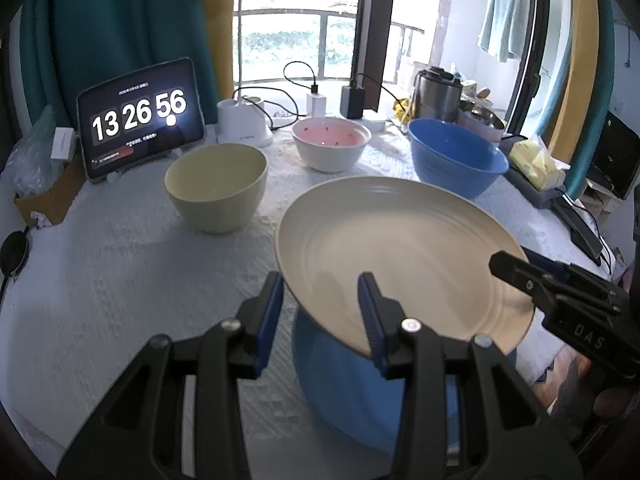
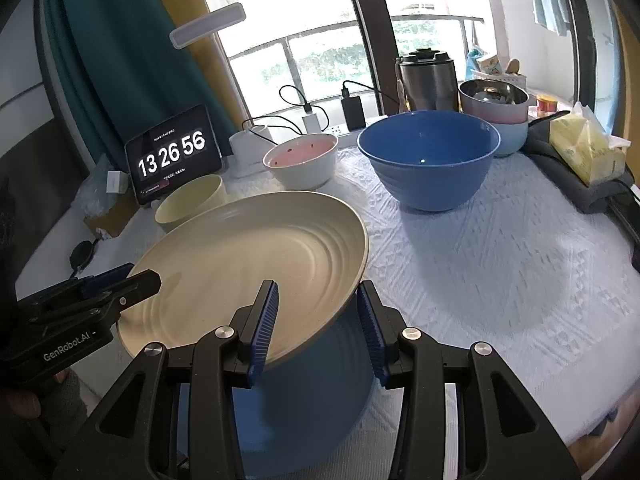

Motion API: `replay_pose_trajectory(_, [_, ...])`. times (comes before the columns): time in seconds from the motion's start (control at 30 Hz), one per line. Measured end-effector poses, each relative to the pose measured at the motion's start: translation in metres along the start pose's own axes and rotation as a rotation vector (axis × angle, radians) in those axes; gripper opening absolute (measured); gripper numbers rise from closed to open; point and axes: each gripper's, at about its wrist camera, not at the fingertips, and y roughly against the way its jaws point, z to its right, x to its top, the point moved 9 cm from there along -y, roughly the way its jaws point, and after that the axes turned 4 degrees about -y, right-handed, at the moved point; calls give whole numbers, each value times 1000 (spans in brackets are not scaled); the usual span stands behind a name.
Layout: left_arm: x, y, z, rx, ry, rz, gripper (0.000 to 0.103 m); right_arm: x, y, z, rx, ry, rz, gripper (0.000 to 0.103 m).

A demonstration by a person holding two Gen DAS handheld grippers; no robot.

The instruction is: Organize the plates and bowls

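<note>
A cream ridged plate (image 1: 400, 252) (image 2: 248, 264) hangs tilted above a blue plate (image 1: 360, 396) (image 2: 300, 384) on the white tablecloth. My left gripper (image 1: 322, 284) (image 2: 148, 280) is shut on the plate's left rim, one finger over it and one under. On the opposite rim my right gripper (image 2: 316, 292) (image 1: 508, 268) is shut the same way. Farther back stand a pale yellow bowl (image 1: 218, 188) (image 2: 188, 200), a white bowl with a pink inside (image 1: 330, 142) (image 2: 300, 158) and a large blue bowl (image 1: 456, 156) (image 2: 428, 156).
A tablet showing a clock (image 1: 140, 116) leans at the back left beside a white lamp base (image 1: 244, 120). Chargers and cables lie along the window. A metal pot (image 2: 428, 80), stacked bowls (image 2: 494, 112) and a tissue pack (image 2: 584, 148) crowd the back right.
</note>
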Motion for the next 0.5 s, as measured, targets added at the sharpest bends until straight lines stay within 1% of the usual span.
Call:
replay_pose_trajectory(0.2, [-1,1,1,-1,0,0,40,-6,3,1,-3,-1,-4,44])
replay_pose_trajectory(0.5, [-23,11,8,-4,-4,-9,40,-21,11,2,-8,-6,-11,44])
